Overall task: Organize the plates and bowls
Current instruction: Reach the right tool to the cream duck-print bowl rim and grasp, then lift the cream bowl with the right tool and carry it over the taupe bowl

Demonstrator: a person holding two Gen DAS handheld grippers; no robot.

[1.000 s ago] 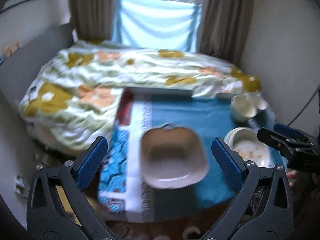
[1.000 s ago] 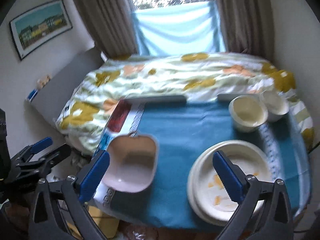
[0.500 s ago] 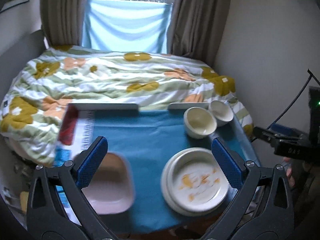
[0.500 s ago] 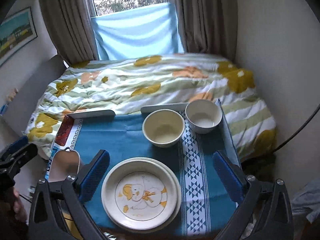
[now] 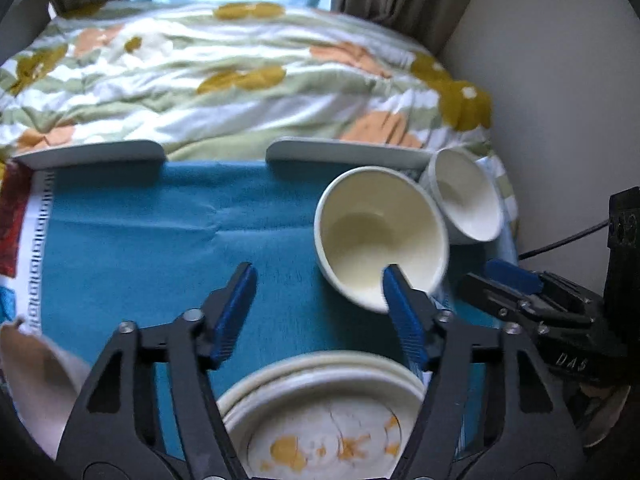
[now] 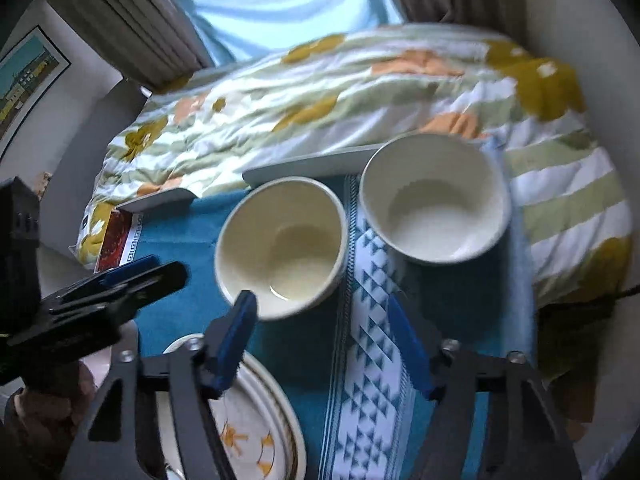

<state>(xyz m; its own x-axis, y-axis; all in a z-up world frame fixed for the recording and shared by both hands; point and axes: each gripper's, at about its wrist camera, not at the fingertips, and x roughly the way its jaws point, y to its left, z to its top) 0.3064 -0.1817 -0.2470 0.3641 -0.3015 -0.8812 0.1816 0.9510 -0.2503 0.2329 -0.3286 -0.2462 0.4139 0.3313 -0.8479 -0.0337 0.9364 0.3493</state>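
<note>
A cream bowl [image 5: 372, 232] and a smaller white bowl [image 5: 464, 200] stand side by side at the far right of the teal cloth [image 5: 160, 240]. A stack of plates [image 5: 324, 420] with an orange drawing lies at the near edge. My left gripper [image 5: 319, 280] hovers above the cloth, its jaws closing with nothing between them; its right fingertip overlaps the cream bowl's near rim. My right gripper [image 6: 320, 302] hangs just in front of the cream bowl [image 6: 280, 248] and the white bowl [image 6: 434, 200], its jaws also closing on nothing. A pink square dish [image 5: 36, 380] sits at the near left.
A bed with a flowered quilt [image 5: 240, 80] lies right behind the table. Two grey rails [image 5: 92, 156] line the far edge. A wall [image 5: 560, 100] and a black cable stand close on the right. Curtains and a window are beyond the bed.
Both views have swept right across the table and dropped closer to it. The pink dish has slid to the left edge of view. Both pairs of jaws are narrower than before.
</note>
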